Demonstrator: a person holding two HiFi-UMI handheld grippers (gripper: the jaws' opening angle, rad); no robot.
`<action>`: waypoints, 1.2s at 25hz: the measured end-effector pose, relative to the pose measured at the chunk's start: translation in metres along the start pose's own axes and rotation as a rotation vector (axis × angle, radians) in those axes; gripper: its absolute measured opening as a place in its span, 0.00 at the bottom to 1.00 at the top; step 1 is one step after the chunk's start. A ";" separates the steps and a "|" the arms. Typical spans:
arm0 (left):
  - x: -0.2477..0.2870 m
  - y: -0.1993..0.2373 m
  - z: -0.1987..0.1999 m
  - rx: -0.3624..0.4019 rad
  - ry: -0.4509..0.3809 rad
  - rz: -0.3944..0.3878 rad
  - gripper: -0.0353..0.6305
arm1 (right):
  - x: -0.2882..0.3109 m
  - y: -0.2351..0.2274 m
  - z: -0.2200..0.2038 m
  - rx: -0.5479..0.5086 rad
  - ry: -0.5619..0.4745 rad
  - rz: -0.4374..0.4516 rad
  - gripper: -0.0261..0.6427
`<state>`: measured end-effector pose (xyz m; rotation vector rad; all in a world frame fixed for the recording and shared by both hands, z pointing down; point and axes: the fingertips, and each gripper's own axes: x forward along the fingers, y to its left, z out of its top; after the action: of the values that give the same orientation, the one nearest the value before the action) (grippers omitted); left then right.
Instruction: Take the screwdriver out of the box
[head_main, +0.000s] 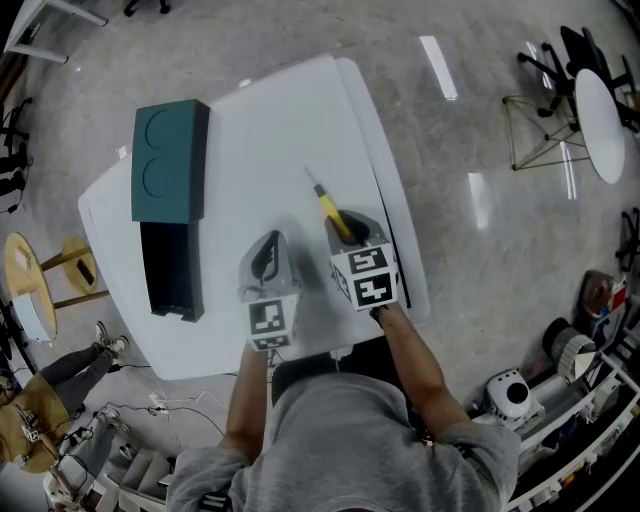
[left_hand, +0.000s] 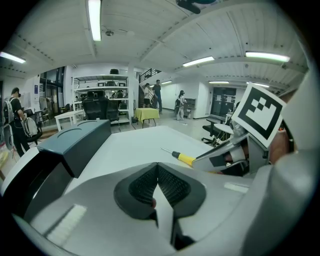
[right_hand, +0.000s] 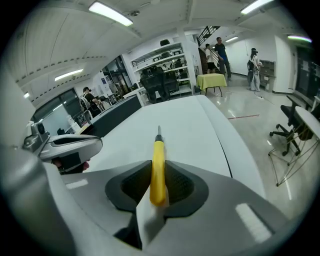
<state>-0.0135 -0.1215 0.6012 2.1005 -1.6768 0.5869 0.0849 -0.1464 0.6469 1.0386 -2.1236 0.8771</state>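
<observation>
Long ceiling tube lights (left_hand: 94, 20) lit the room brightly and evenly, laying white streaks of glare on the polished floor (head_main: 500, 130) and only faint, soft shadows on the white table (head_main: 290, 130). Both gripper views were strongly fisheyed, with black vignetted corners and bent lines at the edges, and the left tongs (left_hand: 157, 180), close to the lens, looked soft.
</observation>
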 end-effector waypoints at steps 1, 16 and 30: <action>0.000 0.001 -0.001 -0.001 0.002 0.001 0.07 | 0.000 0.000 0.000 -0.001 0.002 -0.003 0.17; -0.008 0.000 0.009 0.001 -0.020 0.022 0.07 | -0.002 0.003 -0.002 -0.026 0.011 -0.012 0.25; -0.032 -0.002 0.050 0.021 -0.096 0.060 0.07 | -0.041 0.026 0.032 -0.175 -0.098 0.014 0.48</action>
<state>-0.0133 -0.1219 0.5414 2.1300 -1.7994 0.5311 0.0768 -0.1407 0.5895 0.9949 -2.2457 0.6446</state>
